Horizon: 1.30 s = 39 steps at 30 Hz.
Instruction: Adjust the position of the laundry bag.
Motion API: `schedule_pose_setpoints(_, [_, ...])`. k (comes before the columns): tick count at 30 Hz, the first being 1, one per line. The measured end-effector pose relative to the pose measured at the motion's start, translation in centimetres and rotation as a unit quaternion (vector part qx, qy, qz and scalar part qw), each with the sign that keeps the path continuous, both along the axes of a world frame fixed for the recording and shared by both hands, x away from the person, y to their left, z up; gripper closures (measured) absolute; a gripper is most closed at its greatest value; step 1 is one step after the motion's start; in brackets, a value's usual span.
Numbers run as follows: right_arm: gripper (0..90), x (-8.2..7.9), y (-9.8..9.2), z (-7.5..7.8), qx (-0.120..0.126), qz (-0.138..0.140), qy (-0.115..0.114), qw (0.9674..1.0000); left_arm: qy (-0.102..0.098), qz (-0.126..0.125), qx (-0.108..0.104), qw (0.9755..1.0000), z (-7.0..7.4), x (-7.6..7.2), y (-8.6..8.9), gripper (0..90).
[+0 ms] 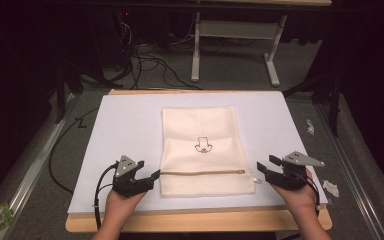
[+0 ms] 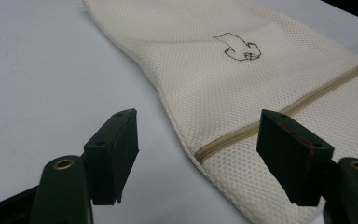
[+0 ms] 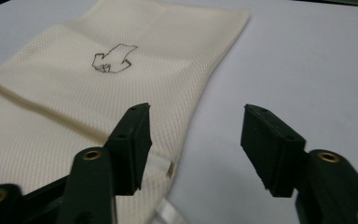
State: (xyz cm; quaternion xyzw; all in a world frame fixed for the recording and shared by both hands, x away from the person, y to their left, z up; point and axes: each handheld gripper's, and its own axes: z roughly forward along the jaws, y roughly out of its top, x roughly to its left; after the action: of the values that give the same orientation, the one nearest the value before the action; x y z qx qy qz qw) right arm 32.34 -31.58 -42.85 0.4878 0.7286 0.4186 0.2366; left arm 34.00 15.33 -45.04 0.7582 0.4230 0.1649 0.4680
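Table: white sheet (image 1: 125,125) on a wooden board, dark room around.
Bag: cream mesh bag (image 1: 200,150) with a tan zipper (image 1: 205,172) lies flat in the middle.
Left gripper (image 1: 152,176): open, holding nothing, beside the bag's edge.
Right gripper (image 1: 264,166): half open, holding nothing.
Done: zipper looks shut.
Left: maybe nothing.

Cream woven-mesh zip pouch (image 1: 200,150), honeycomb-textured, marked with a small dark-brown outlined emblem (image 1: 203,145) at centre and crossed by a beige zip strip (image 1: 205,172) with a silvery pull. Plain white paper sheet (image 1: 125,130) beneath, edged by a light tan wooden tabletop (image 1: 195,222). Matte black two-jaw left gripper (image 1: 150,178) and right gripper (image 1: 264,167), grey-plated, brass-coloured rivets. Grey carpet floor (image 1: 230,70).
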Motion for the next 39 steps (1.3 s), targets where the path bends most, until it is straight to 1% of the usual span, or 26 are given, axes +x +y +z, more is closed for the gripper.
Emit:
schedule_pose_setpoints(3, [52.6,1.7,0.9,0.2,-0.003,-0.017,0.003,0.9998,-0.003,0.002,-0.005,1.0,0.1,0.0,0.0,30.0])
schedule_pose_setpoints(5, [57.0,1.9,1.1,-0.5,0.012,-0.025,0.003,0.9996,-0.007,-0.002,-0.004,1.0,0.1,0.0,0.1,30.0])
schedule_pose_setpoints(6, [58.4,1.7,1.4,-1.2,0.012,-0.025,0.005,0.9996,-0.009,-0.004,-0.003,1.0,0.1,0.0,0.1,30.0])
schedule_pose_setpoints(7, [58.1,1.7,1.7,-1.7,-0.013,-0.018,0.017,0.9996,-0.01,-0.006,0.0,0.9999,0.1,0.1,0.2,30.0])
schedule_pose_setpoints(8, [59.0,1.6,2.1,-2.2,-0.043,-0.008,0.026,0.9987,-0.012,-0.008,0.004,0.9999,0.1,0.2,0.3,30.0])
schedule_pose_setpoints(9, [60.3,1.4,2.1,-2.6,-0.052,-0.003,0.033,0.9981,-0.014,-0.008,0.009,0.9998,0.0,0.3,0.3,30.0])
schedule_pose_setpoints(11, [64.9,1.4,1.8,-3.3,-0.035,0.005,0.058,0.9977,-0.013,-0.007,0.007,0.9999,-0.1,0.4,0.5,30.1])
schedule_pose_setpoints(13, [65.3,1.6,1.6,-3.8,-0.03,0.01,0.071,0.997,-0.01,-0.005,0.002,0.9999,-0.1,0.5,0.5,30.3])
schedule_pose_setpoints(15, [64.2,1.8,1.6,-4.1,-0.026,0.012,0.076,0.9967,-0.01,-0.008,0.0,0.9999,-0.1,0.5,0.4,30.7])
schedule_pose_setpoints(18, [63.1,1.9,1.8,-4.1,-0.014,0.011,0.081,0.9966,-0.013,-0.014,0.002,0.9998,-0.1,0.5,0.1,31.0])
schedule_pose_setpoints(20, [62.5,1.9,2.2,-4.2,-0.018,0.015,0.083,0.9963,-0.014,-0.019,0.003,0.9997,-0.1,0.5,-0.1,31.0])
schedule_pose_setpoints(21, [62.2,1.8,2.4,-4.2,-0.018,0.016,0.089,0.9957,-0.016,-0.019,0.003,0.9997,-0.1,0.4,-0.2,31.0])
schedule_pose_setpoints(23, [61.9,1.8,2.7,-4.6,-0.028,0.024,0.098,0.9945,-0.015,-0.022,0.0,0.9996,-0.1,0.4,-0.3,30.9])
schedule_pose_setpoints(26, [63.2,1.7,2.9,-4.7,-0.027,0.02,0.108,0.9936,-0.016,-0.027,0.001,0.9995,-0.2,0.3,-0.4,30.8])
schedule_pose_setpoints(28, [68.7,1.7,3.0,-4.6,-0.029,0.024,0.114,0.9928,-0.016,-0.029,0.002,0.9994,-0.2,0.2,-0.3,30.7])
schedule_pose_setpoints(29, [74.8,1.8,3.0,-4.5,-0.033,0.03,0.116,0.9922,-0.018,-0.029,0.002,0.9994,-0.2,0.2,-0.3,30.6])
schedule_pose_setpoints(30, [79.5,1.9,2.9,-4.4,-0.031,0.037,0.124,0.9911,-0.018,-0.028,-0.001,0.9995,-0.2,0.2,-0.3,30.5])
schedule_pose_setpoints(31, [81.3,1.9,3.0,-4.2,-0.038,0.043,0.129,0.9899,-0.017,-0.027,-0.006,0.9995,-0.2,0.2,-0.3,30.5])
schedule_pose_setpoints(33, [82.6,1.6,3.3,-3.7,-0.065,0.051,0.123,0.989,-0.015,-0.028,-0.008,0.9995,-0.3,0.4,-0.6,30.7])
schedule_pose_setpoints(34, [82.7,1.3,3.5,-3.7,-0.069,0.048,0.121,0.9891,-0.016,-0.028,-0.007,0.9995,-0.3,0.4,-0.8,30.6])
schedule_pose_setpoints(35, [82.8,1.0,3.5,-3.8,-0.068,0.043,0.118,0.9898,-0.019,-0.027,-0.006,0.9994,-0.3,0.4,-1.0,30.2])
schedule_pose_setpoints(37, [82.8,0.6,3.4,-4.1,-0.054,0.038,0.108,0.992,-0.026,-0.028,-0.005,0.9993,-0.1,0.3,-1.4,29.0])
schedule_pose_setpoints(39, [82.9,0.5,3.3,-4.1,-0.049,0.039,0.108,0.9922,-0.029,-0.028,-0.003,0.9992,0.0,0.2,-1.7,28.5])
